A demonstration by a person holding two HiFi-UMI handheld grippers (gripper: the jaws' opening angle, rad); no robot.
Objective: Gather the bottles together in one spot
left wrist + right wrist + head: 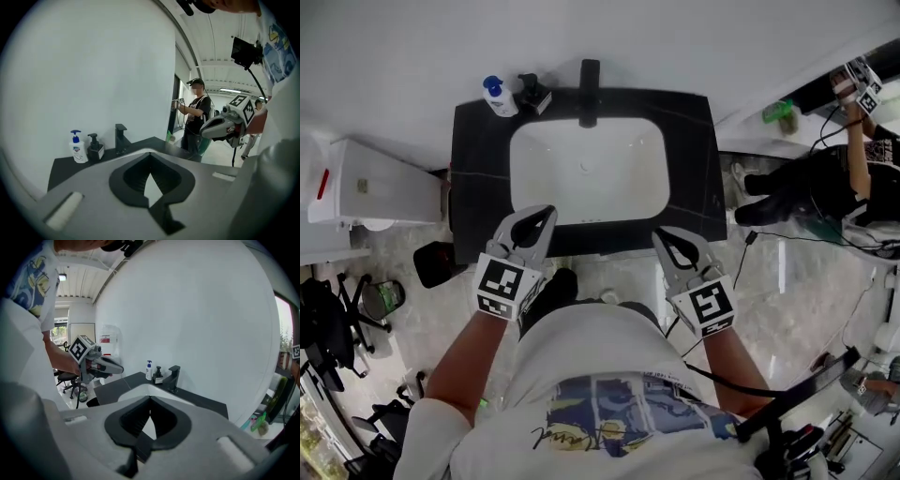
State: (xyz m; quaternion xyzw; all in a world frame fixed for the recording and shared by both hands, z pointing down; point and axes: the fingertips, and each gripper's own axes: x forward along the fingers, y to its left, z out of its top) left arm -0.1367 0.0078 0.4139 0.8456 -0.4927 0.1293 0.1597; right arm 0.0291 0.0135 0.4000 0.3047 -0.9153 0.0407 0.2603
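At the back left corner of the black stone vanity top (478,187), the white pump bottle with a blue head (499,97) and the squat black pump bottle (532,92) stand upright just beside each other. Both are left of the black faucet (589,92) and behind the white basin (586,169). By that lie the gathering looks done, or close to it.

If one bottle needs nudging closer, the jaws must part first, since neither gripper could take anything as it stands. The reach would go across the basin, so come in low along the left edge of the vanity top. Grip a bottle round its body rather than the pump neck, and keep clear of the faucet. The two bottles stand so near each other that a wide approach could knock the neighbour over.

The left gripper (546,214) has its jaws pressed together with nothing between them. The right gripper (661,234) is likewise closed and empty. Both hover at the front edge of the vanity top, one at each front corner of the basin. They point toward the back wall and dip slightly, with forearms drawn in near the person's torso.
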